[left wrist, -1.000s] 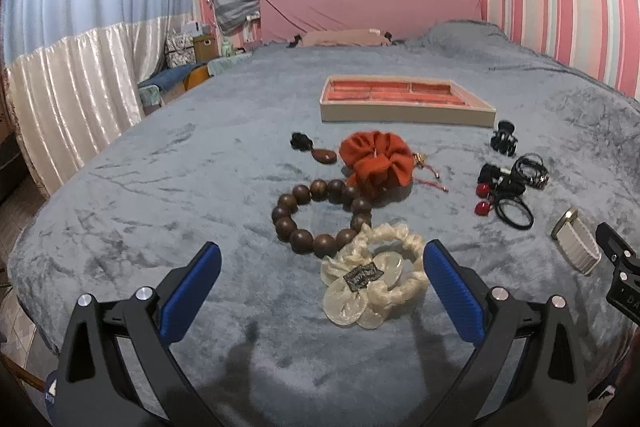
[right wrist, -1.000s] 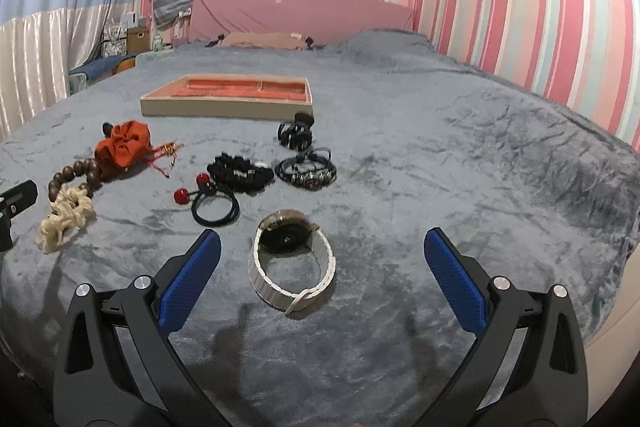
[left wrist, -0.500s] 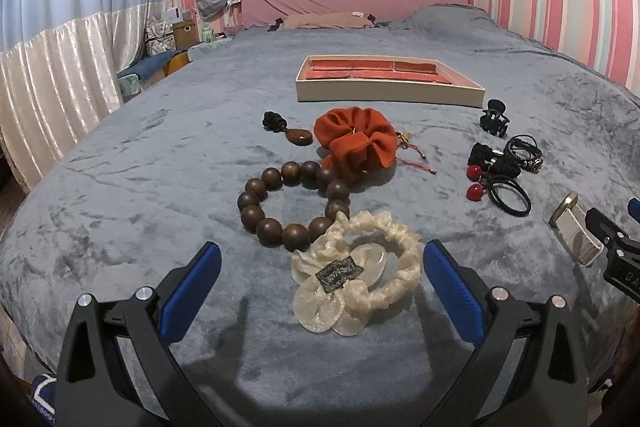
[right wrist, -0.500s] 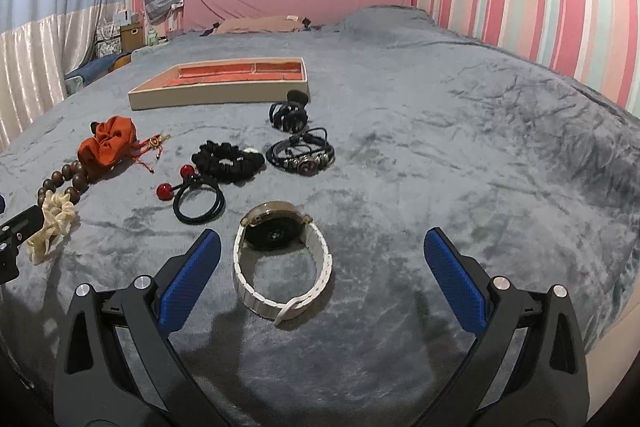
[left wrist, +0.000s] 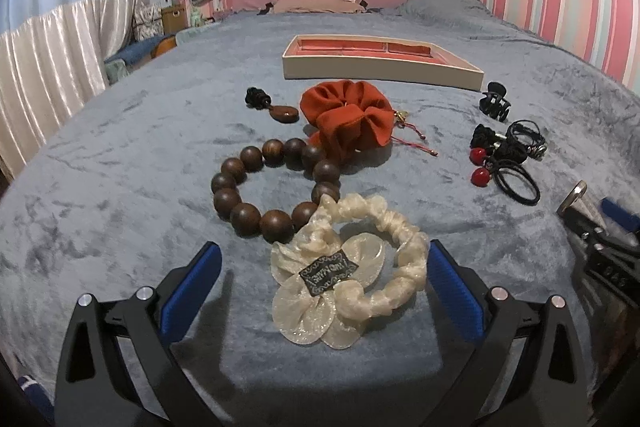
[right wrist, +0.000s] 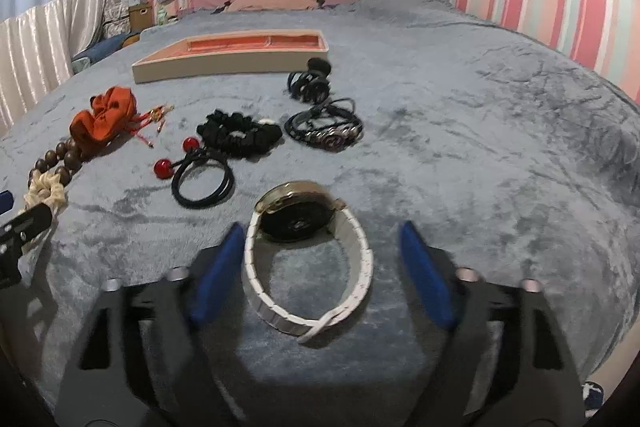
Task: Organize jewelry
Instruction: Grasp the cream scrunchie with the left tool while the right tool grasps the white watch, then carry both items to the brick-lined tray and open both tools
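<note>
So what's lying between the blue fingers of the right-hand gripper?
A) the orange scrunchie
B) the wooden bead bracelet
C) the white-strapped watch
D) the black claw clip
C: in the right wrist view, the white-strapped watch lies on the grey blanket between the right gripper fingers, whose jaws are closing but not yet pressing on it.

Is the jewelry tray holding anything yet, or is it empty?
Apparently empty: the tray shows only bare orange lining in both views, though its near wall hides part of the floor.
</note>
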The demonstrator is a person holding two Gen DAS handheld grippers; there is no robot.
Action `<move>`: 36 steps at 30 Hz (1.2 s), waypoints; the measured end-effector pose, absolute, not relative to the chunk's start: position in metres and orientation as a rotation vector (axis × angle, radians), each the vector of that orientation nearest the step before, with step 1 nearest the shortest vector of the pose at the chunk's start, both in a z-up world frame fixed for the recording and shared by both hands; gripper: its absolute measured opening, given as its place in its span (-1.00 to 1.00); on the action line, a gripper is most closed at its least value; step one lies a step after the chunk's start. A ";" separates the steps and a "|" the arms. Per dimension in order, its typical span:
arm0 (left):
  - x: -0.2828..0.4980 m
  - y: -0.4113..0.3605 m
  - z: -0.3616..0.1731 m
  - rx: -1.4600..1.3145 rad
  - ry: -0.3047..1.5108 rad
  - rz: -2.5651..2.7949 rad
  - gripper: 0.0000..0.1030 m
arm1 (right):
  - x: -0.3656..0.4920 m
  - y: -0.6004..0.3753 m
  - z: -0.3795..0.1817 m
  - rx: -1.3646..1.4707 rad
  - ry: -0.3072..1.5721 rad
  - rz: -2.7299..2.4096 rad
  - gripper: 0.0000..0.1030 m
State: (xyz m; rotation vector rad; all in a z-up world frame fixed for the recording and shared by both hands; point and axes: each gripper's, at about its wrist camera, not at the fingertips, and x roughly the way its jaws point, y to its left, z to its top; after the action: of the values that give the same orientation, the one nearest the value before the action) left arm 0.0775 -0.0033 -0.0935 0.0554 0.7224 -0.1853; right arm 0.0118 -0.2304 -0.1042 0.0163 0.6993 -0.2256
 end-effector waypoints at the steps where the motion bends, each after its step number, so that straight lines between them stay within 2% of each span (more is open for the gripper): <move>1: 0.078 -0.003 -0.093 0.047 0.724 -0.192 0.90 | 0.012 -0.230 -0.105 0.019 0.701 -0.220 0.26; 3: 0.077 -0.002 -0.093 0.038 0.721 -0.200 0.84 | 0.012 -0.227 -0.104 0.011 0.697 -0.208 0.16; 5: 0.077 -0.003 -0.094 0.042 0.726 -0.209 0.60 | 0.011 -0.225 -0.105 0.006 0.693 -0.204 0.10; 7: 0.079 -0.005 -0.098 0.041 0.750 -0.228 0.23 | 0.010 -0.226 -0.105 0.013 0.689 -0.195 0.01; 9: 0.080 -0.004 -0.099 0.034 0.756 -0.233 0.16 | 0.010 -0.225 -0.104 0.009 0.685 -0.190 -0.05; 13: 0.079 -0.003 -0.099 0.027 0.751 -0.245 -0.22 | 0.009 -0.222 -0.104 -0.011 0.675 -0.176 -0.18; 22: 0.075 -0.003 -0.099 0.047 0.732 -0.239 -0.47 | 0.005 -0.221 -0.103 -0.010 0.660 -0.158 -0.29; 36: 0.093 -0.008 -0.063 0.051 0.667 -0.235 -0.50 | 0.013 -0.225 -0.072 0.004 0.588 -0.153 -0.30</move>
State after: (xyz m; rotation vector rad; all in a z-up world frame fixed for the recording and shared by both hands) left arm 0.0930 -0.0078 -0.0629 0.0508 0.6668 -0.2351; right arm 0.0132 -0.2253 -0.0716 0.0042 0.5876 -0.1532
